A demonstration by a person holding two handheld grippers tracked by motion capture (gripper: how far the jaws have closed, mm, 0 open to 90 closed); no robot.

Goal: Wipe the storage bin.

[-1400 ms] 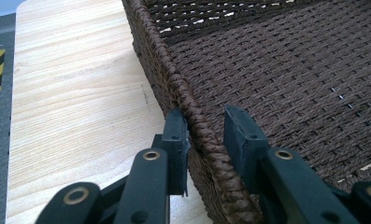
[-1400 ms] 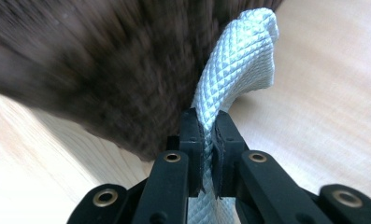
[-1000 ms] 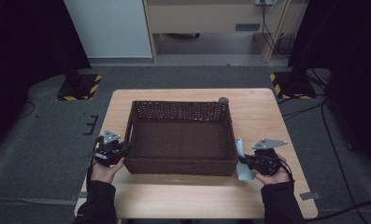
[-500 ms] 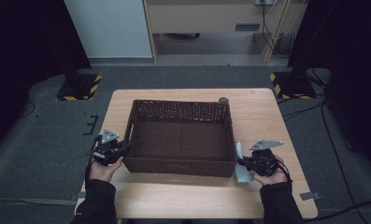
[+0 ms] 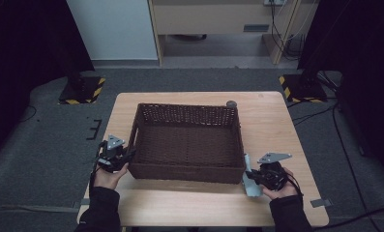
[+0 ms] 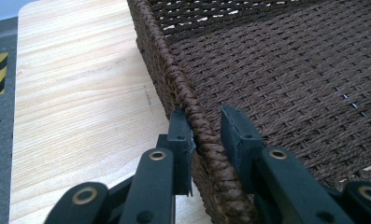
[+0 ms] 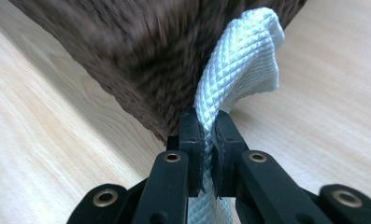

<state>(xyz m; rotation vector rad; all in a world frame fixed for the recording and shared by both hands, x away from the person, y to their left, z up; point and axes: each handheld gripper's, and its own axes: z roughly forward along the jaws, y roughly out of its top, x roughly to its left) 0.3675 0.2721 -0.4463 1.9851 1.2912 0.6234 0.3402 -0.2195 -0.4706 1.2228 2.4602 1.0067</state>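
This looks like a lab or recording studio set up for handling trials — not a home. A bare wooden worktop (image 5: pixel 276 125) stands alone on grey carpet (image 5: pixel 189 77) in the middle of the frame. At the left and right edges hang black curtains (image 5: pixel 30 43), and in front of them sit stand bases marked with yellow-and-black hazard tape (image 5: pixel 81 92) — one at either side. Loose cables (image 5: pixel 281 29) trail down at the upper right, beside a plain light-wood cabinet (image 5: pixel 209 19) and a pale blue panel (image 5: pixel 112 29) at top centre.
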